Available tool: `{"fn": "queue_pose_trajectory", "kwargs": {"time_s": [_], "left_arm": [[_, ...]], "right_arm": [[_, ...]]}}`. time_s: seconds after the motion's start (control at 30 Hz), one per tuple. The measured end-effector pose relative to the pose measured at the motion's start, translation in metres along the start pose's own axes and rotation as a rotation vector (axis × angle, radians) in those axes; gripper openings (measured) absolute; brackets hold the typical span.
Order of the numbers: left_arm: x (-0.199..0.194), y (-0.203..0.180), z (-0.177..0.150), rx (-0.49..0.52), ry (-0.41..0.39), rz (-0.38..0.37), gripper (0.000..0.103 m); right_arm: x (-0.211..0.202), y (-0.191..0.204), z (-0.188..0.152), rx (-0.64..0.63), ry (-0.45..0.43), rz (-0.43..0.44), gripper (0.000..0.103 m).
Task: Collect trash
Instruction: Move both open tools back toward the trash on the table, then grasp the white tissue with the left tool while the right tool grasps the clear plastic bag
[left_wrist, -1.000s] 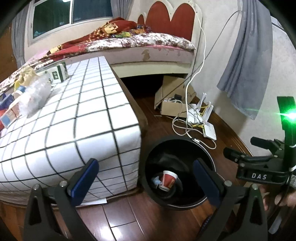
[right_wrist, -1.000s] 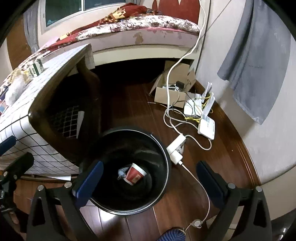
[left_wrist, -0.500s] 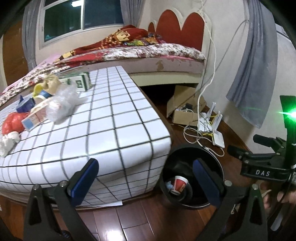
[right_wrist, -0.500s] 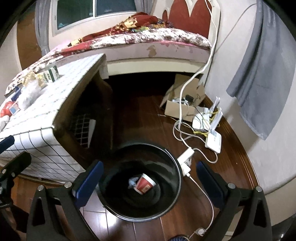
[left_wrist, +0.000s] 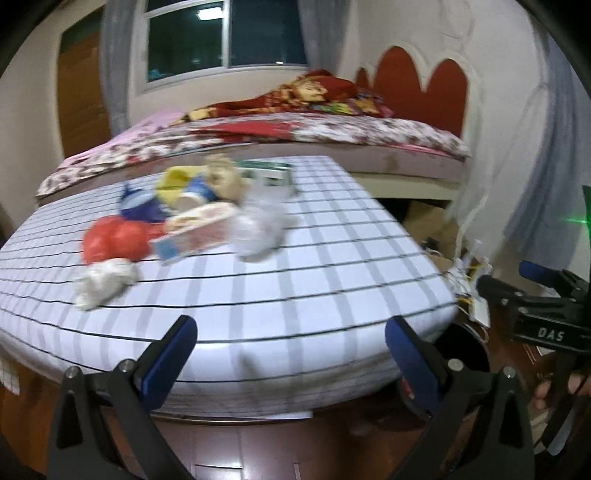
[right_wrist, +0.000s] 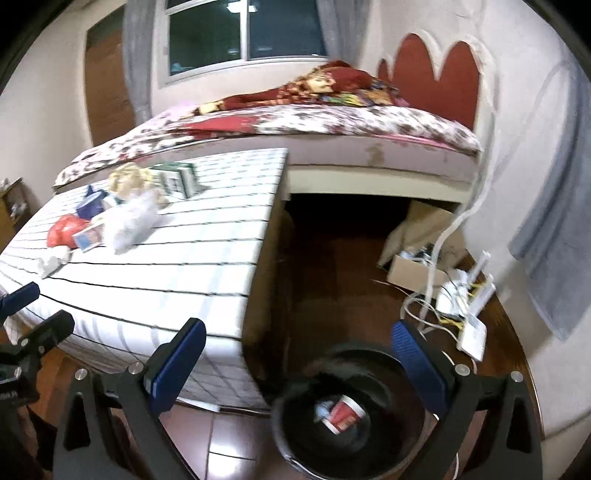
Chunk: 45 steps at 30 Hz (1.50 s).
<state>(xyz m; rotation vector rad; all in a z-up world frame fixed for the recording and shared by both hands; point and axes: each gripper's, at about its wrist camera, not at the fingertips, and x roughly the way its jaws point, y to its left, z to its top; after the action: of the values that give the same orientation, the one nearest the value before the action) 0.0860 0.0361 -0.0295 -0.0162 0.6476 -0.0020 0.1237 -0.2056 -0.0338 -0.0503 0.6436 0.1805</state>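
Note:
A low table (left_wrist: 332, 266) with a white checked cloth holds a pile of trash: a red bag (left_wrist: 114, 240), a white crumpled tissue (left_wrist: 103, 280), a clear plastic bag (left_wrist: 258, 229), a flat carton (left_wrist: 195, 232), a blue packet (left_wrist: 138, 206) and a green-white box (left_wrist: 269, 173). The pile also shows in the right wrist view (right_wrist: 122, 218). A black bin (right_wrist: 354, 410) stands on the floor at the table's right corner, with a red paper cup (right_wrist: 343, 410) inside. My left gripper (left_wrist: 291, 358) is open and empty before the table's front edge. My right gripper (right_wrist: 299, 365) is open and empty above the bin.
A bed (right_wrist: 332, 125) with a red headboard stands behind the table. A cardboard box (right_wrist: 413, 266), white cables and routers (right_wrist: 472, 306) lie on the wooden floor by the right wall. A grey curtain (right_wrist: 554, 229) hangs at the right.
Both grippers have risen and tilted up away from the bin. The left view has swung left toward the trash pile on the table. Both stay open and empty.

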Motion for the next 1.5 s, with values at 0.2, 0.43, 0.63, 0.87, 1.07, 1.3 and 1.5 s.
{"fn": "queue_pose_trajectory", "kwargs": {"time_s": [0.2,0.43,0.63,0.87,1.07,1.3,1.5], "left_arm": [[-0.001,0.063,0.003,-0.061,-0.029,0.103,0.102],[0.007,0.124,0.005,-0.12,-0.025,0.192,0.102],[0.029,0.153,0.009,-0.12,-0.017,0.226,0.102],[0.057,0.171,0.011,-0.124,0.017,0.241,0.102],[0.072,0.174,0.016,-0.113,0.03,0.238,0.102],[0.084,0.184,0.014,-0.133,0.055,0.223,0.102],[0.083,0.192,0.011,-0.186,0.051,0.174,0.083]], "right_arm": [[0.014,0.05,0.02,-0.039,-0.029,0.089,0.102],[0.038,0.113,0.039,-0.053,-0.034,0.208,0.102],[0.068,0.153,0.049,-0.102,0.042,0.204,0.102],[0.093,0.18,0.068,-0.113,0.032,0.254,0.102],[0.119,0.19,0.078,-0.083,0.075,0.243,0.1],[0.143,0.178,0.082,-0.014,0.128,0.287,0.067],[0.144,0.178,0.078,-0.027,0.128,0.309,0.051]]}}
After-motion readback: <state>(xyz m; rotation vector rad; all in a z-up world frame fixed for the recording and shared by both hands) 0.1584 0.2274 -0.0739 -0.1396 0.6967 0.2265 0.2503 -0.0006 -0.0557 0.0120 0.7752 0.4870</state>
